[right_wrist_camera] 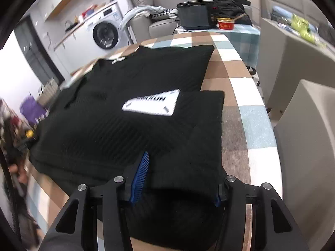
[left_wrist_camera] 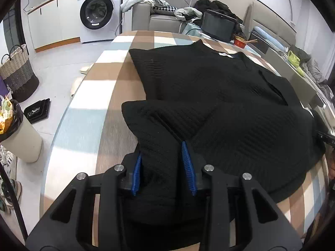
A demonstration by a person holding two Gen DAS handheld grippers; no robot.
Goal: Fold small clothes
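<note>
A black ribbed knit garment [left_wrist_camera: 219,96] is spread on the checked tablecloth [left_wrist_camera: 108,87], covering most of the near end of the table. Both sleeves appear already folded in over the body: in the left wrist view one sleeve lies as a rounded flap across the lower left of the garment, and in the right wrist view the other sleeve lies as a squared flap just under the white printed label [right_wrist_camera: 151,102]. The collar end with its small tag points away from the cameras. The task is judged partly done: sleeves in, body not yet folded over; at least one crosswise fold of the hem toward the collar is still left, and no finished compact bundle is seen.

Left gripper [left_wrist_camera: 164,167]: jaws are partly open, black fabric of the near edge lies bunched between the blue pads, but the pads are not seen pressing on it. No firm grip is judged.

Right gripper [right_wrist_camera: 178,179]: jaws are set wider, about halfway, with the near hem of the garment lying between the pads and clear gaps at both sides. Fabric is straddled, not clamped.

Both grippers are pointed down at the near hem, one to each side.
</note>
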